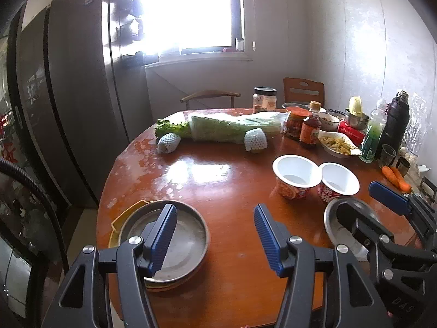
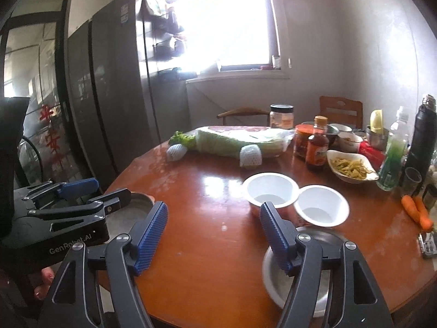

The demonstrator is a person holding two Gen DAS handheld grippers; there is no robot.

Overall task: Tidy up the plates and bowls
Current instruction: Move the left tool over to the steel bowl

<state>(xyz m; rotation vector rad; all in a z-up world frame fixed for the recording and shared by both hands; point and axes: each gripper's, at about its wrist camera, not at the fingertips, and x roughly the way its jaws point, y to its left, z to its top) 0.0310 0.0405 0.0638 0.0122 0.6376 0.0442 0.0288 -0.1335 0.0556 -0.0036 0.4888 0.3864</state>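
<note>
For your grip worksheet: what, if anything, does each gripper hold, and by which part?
Nothing is held. The left gripper and right gripper are both open over the table, with nothing between their pads.

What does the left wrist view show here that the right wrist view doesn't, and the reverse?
Only the left wrist view: the whole metal plate on a yellow dish, at the table's near left edge. Only the right wrist view: a small metal tool near the table's right edge, and a person's fingers under the left gripper. Both: two white cups, the metal bowl, carrots, wrapped cabbage, and both grippers empty with jaws apart.
</note>
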